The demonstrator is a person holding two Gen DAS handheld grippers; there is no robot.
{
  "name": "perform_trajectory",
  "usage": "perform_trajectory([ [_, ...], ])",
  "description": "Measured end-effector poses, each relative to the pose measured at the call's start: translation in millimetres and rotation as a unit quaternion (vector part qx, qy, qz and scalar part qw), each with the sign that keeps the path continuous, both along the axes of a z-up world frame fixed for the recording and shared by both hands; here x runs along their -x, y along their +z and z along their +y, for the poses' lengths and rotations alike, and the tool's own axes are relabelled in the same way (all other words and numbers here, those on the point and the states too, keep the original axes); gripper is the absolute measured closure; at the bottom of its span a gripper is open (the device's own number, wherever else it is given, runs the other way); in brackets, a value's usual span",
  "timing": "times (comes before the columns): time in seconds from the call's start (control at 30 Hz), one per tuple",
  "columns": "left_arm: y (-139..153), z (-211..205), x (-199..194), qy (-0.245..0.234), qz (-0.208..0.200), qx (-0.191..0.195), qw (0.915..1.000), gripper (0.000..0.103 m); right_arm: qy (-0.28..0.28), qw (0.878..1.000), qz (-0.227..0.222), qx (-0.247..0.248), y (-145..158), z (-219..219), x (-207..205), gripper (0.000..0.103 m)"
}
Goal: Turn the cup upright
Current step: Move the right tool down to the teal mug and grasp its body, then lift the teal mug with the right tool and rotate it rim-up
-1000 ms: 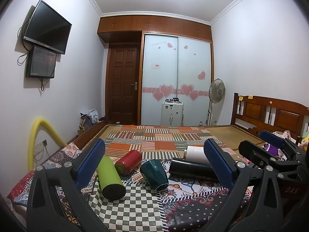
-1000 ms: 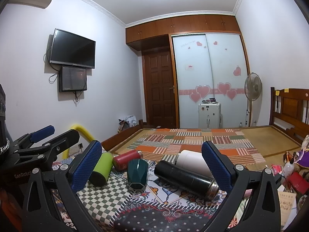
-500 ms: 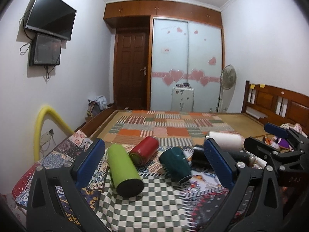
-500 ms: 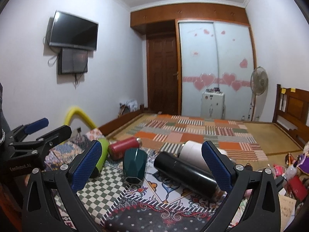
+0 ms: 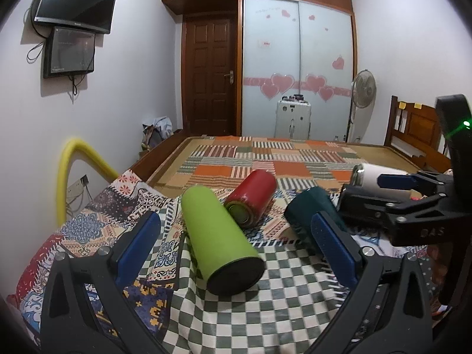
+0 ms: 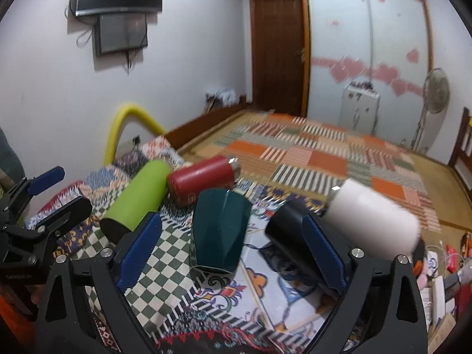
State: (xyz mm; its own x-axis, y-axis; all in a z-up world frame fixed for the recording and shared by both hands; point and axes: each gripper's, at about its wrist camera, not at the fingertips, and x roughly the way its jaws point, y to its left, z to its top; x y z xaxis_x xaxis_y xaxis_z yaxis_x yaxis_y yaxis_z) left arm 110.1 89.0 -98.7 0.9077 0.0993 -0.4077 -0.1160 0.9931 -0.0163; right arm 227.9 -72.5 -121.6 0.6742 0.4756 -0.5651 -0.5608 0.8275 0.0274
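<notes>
Several cups lie on their sides on the patterned cloth. A lime green cup (image 5: 219, 239) lies between the fingers of my open, empty left gripper (image 5: 236, 250). A red cup (image 5: 252, 202) and a dark green faceted cup (image 5: 309, 216) lie behind it. In the right wrist view the dark green cup (image 6: 219, 230) lies between the fingers of my open, empty right gripper (image 6: 233, 253), with the lime cup (image 6: 135, 199), the red cup (image 6: 202, 178), a black cup (image 6: 287, 230) and a white cup (image 6: 373, 224) around it. The right gripper also shows in the left wrist view (image 5: 395, 193).
The cloth covers a bed with a patchwork mat (image 5: 265, 159) behind. A yellow foam tube (image 5: 70, 174) arches at the left edge. Clutter (image 6: 442, 274) lies at the right. The left gripper shows at the left of the right wrist view (image 6: 44, 194).
Both grippers have moved forward and down toward the cups. The lime cup now lies between the left fingers and the dark green cup between the right fingers. No cup has moved.
</notes>
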Motion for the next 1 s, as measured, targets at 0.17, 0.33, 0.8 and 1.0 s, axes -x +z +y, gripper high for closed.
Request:
perform_trajectory([
  [0.17, -10, 11, -5, 0.001, 0.013, 0.014, 0.9998, 0.0, 0.02, 0.998, 0.049, 0.03, -17, 19, -18, 0.016],
  [0.33, -13, 18, -5, -0.003, 0.016, 0.029, 0.9994, 0.0, 0.031, 0.994, 0.086, 0.058, -28, 30, -36, 0.021],
  [0.8, -19, 16, -2, -0.016, 0.008, 0.022, 0.9996, 0.0, 0.034, 0.983, 0.137, 0.117, -46, 54, -61, 0.033],
  [1.0, -20, 12, -3, -0.019, 0.011, 0.023, 0.9995, 0.0, 0.036, 0.985, 0.125, 0.117, -46, 54, -58, 0.034],
])
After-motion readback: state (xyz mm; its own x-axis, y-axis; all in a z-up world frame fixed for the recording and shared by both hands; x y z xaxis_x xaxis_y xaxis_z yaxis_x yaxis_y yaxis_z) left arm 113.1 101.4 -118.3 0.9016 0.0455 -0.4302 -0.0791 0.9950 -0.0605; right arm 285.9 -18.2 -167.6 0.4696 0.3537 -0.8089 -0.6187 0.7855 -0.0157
